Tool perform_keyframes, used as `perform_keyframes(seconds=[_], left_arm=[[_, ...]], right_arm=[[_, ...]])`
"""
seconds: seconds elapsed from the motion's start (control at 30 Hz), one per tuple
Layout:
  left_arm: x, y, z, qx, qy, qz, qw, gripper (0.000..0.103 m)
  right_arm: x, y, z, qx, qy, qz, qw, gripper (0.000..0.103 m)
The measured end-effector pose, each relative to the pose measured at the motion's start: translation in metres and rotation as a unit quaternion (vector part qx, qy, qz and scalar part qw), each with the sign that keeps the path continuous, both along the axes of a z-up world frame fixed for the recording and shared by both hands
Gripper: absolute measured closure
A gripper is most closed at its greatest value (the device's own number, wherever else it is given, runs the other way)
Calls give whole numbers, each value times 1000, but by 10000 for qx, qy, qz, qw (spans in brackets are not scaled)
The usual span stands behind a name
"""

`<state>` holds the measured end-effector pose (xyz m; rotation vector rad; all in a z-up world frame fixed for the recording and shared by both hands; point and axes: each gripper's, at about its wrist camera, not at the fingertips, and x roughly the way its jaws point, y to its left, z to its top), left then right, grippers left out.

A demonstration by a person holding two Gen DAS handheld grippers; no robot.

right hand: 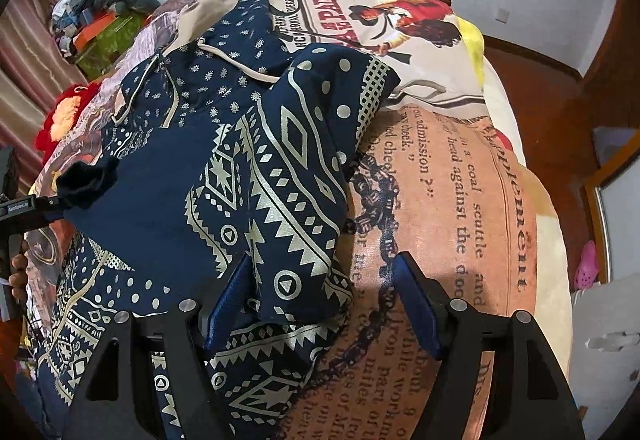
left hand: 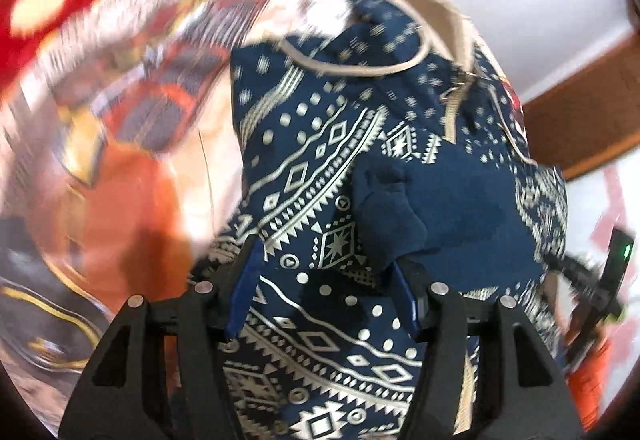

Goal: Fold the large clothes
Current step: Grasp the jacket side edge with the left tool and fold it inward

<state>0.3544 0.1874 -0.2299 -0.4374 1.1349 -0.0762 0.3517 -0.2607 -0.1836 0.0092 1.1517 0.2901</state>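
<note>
Hoodie (left hand: pixel 440 208) beneath both grippers' spread fingers (right hand: pixel 228 304)

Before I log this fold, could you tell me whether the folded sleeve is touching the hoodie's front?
Touching. The right wrist view shows the sleeve lying across the hoodie's front, with no gap between them.

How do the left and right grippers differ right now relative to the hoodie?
The left gripper sits squarely over the navy patterned hoodie, fabric filling the gap between its jaws; the right gripper straddles the hoodie's edge, one finger over fabric, the other over the printed bedspread. The left wrist view is motion-blurred; the right is sharp. Both stand open, gripping nothing.
</note>
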Motion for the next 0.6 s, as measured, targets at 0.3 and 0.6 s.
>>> perform_keyframes(seconds=[0.3, 0.6], left_arm=[[-2, 34, 20, 310, -106, 306, 9990, 40], [-9, 54, -4, 583, 190, 681, 9958, 40]], right_arm=[[3, 2, -2, 64, -3, -37, 10000, 28], [4, 1, 0, 21, -14, -87, 10000, 28]])
